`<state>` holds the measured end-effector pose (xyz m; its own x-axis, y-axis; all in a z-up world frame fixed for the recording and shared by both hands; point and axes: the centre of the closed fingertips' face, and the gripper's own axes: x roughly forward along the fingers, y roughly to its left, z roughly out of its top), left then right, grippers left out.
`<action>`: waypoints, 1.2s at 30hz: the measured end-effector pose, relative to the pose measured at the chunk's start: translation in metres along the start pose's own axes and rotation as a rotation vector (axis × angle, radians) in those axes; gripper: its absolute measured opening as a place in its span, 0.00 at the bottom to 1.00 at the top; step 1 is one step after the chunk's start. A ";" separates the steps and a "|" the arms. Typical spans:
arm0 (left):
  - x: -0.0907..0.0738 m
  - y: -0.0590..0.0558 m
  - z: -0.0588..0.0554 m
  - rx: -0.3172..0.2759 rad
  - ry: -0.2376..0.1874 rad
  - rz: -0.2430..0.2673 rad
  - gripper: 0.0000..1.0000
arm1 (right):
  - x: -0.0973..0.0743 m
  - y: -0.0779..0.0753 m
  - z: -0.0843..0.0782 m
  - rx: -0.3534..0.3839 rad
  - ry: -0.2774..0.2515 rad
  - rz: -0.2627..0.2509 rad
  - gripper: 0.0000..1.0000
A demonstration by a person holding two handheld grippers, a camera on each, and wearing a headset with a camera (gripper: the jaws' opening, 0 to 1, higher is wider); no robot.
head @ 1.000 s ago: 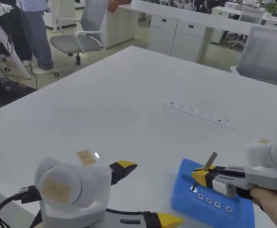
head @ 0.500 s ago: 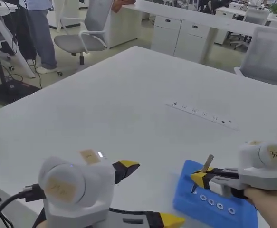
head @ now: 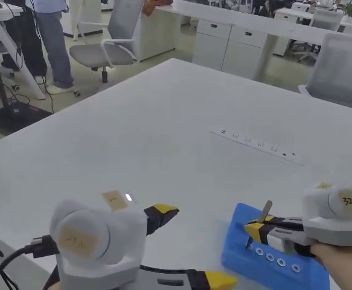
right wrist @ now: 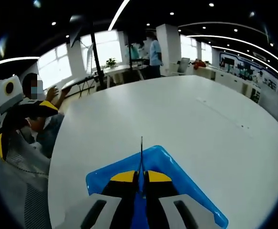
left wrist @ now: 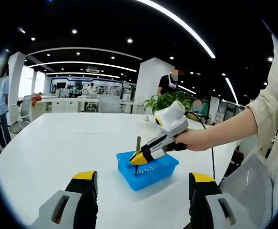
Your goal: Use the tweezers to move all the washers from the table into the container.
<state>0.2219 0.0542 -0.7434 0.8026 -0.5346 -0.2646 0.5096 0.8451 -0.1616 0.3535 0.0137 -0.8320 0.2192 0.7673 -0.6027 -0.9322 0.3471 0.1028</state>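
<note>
A blue container (head: 239,257) sits near the table's front right, with several washers (head: 276,259) in a row inside it. My right gripper (head: 253,230) is shut on metal tweezers (head: 264,212); their tips point down into the container's left end. In the left gripper view the right gripper (left wrist: 138,160) holds the tweezers (left wrist: 138,144) over the container (left wrist: 163,170). In the right gripper view the tweezers (right wrist: 140,155) jut out over the container (right wrist: 169,164). My left gripper (head: 191,244) stands open left of the container, holding nothing.
A flush power strip (head: 257,145) lies in the tabletop beyond the container. Office chairs (head: 106,45) and a standing person (head: 46,36) are past the table's far left edge. White desks line the back of the room.
The head camera has shifted a little. My right gripper stays at the container's left end, with the tweezers tilted slightly more upright. The left gripper has not moved.
</note>
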 end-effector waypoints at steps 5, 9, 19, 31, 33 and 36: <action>0.001 -0.002 -0.001 0.005 0.008 -0.006 0.79 | -0.003 0.003 0.003 0.013 -0.024 0.010 0.04; 0.002 -0.004 -0.003 0.012 0.020 -0.014 0.79 | -0.009 0.006 0.007 0.000 -0.040 0.008 0.04; 0.005 -0.013 -0.004 0.031 0.040 -0.057 0.79 | -0.034 0.022 0.024 -0.053 -0.097 0.015 0.04; 0.008 -0.018 -0.006 -0.001 0.072 -0.101 0.79 | -0.066 0.041 0.033 -0.073 -0.158 0.038 0.04; 0.009 -0.023 -0.010 0.041 0.105 -0.117 0.79 | -0.071 0.043 0.033 -0.074 -0.164 0.042 0.04; 0.011 -0.030 -0.012 0.075 0.133 -0.148 0.77 | -0.082 0.051 0.032 -0.083 -0.169 0.056 0.04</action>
<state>0.2117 0.0231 -0.7531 0.6718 -0.6433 -0.3672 0.6444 0.7520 -0.1385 0.2971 -0.0144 -0.7520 0.2050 0.8664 -0.4554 -0.9632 0.2611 0.0631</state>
